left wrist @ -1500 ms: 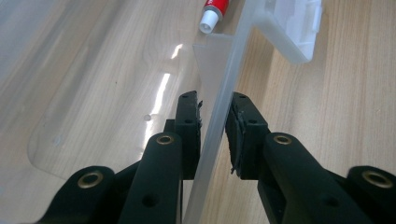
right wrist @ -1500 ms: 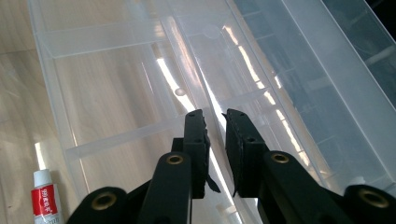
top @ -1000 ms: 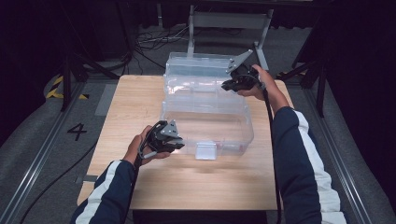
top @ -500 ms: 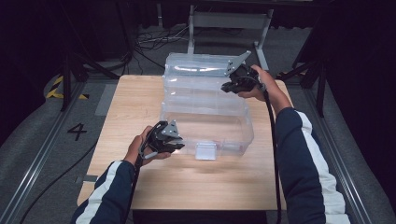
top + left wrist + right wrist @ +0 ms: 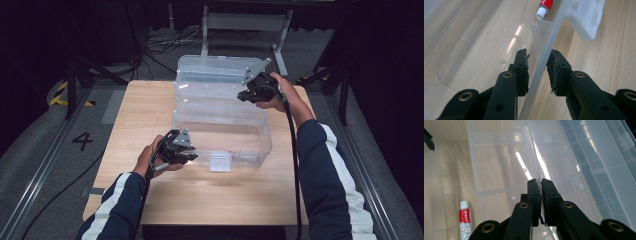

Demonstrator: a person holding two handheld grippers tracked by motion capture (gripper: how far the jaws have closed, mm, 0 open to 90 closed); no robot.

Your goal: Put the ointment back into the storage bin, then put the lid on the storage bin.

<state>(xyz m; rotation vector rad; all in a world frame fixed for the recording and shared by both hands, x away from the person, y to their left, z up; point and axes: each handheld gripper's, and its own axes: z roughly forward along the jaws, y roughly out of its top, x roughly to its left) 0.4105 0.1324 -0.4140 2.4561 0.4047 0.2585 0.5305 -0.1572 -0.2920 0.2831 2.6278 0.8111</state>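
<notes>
Currently left gripper (image 5: 537,72) open astride clear bin's front wall (image 5: 541,65); right gripper (image 5: 541,202) clamped, probably on tray (image 5: 506,170) at 1 o'clock; uneven lift could tip it.

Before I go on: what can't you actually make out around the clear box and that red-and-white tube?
- Tube: the bottom edge of the right gripper view cuts it off; its print is too small to read. The left gripper view shows its white cap end at the top edge.
- Right claw: whether its near-shut jaws pinch the clear box's wall is uncertain; transparency and glare hide it.
- Left claw: jaws straddle the box wall; contact unclear.
- Latch: blurred in the high view.
</notes>
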